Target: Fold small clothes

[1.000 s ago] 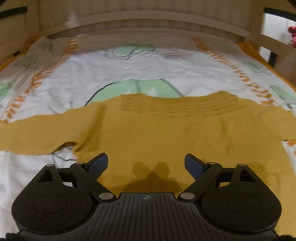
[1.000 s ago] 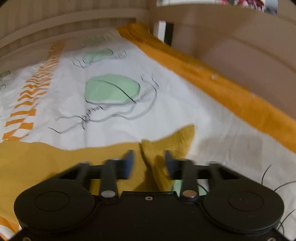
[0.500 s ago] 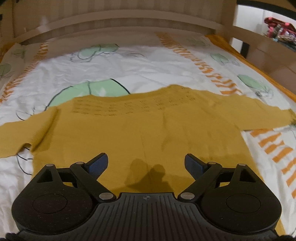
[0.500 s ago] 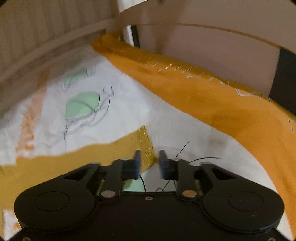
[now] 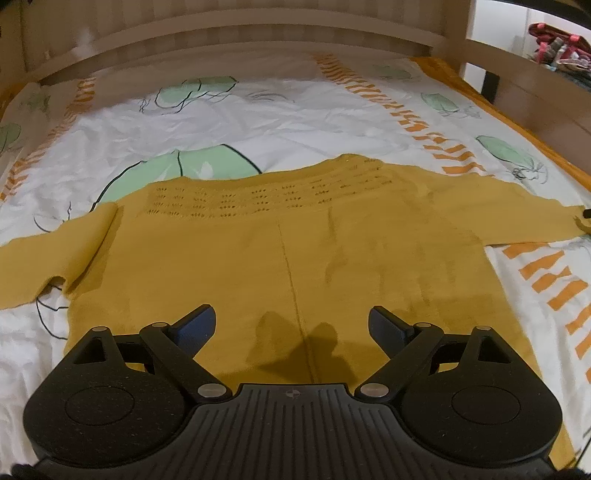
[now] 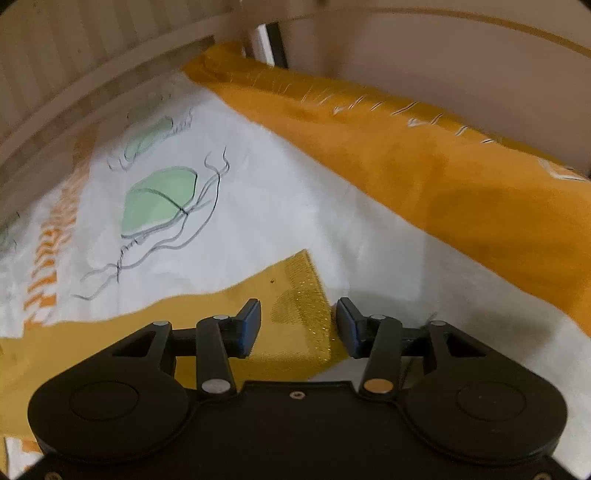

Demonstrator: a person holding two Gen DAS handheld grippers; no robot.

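A mustard-yellow knit sweater (image 5: 295, 251) lies flat on the bed, both sleeves spread out to the sides. My left gripper (image 5: 291, 325) is open and empty, above the sweater's lower body near the hem. In the right wrist view, the end of the right sleeve (image 6: 295, 306) with its ribbed cuff lies flat on the sheet. My right gripper (image 6: 298, 325) is open, its jaws standing on either side of the cuff just above it, holding nothing.
The bed has a white sheet (image 5: 277, 122) printed with green leaves and orange stripes. A wooden slatted headboard (image 5: 236, 33) stands at the far end. An orange blanket edge (image 6: 424, 162) runs along the right side, by a wooden rail.
My right gripper opened and let the sleeve cuff go; the cuff now lies flat. My left gripper's view shifted a little, with the sweater still spread out.
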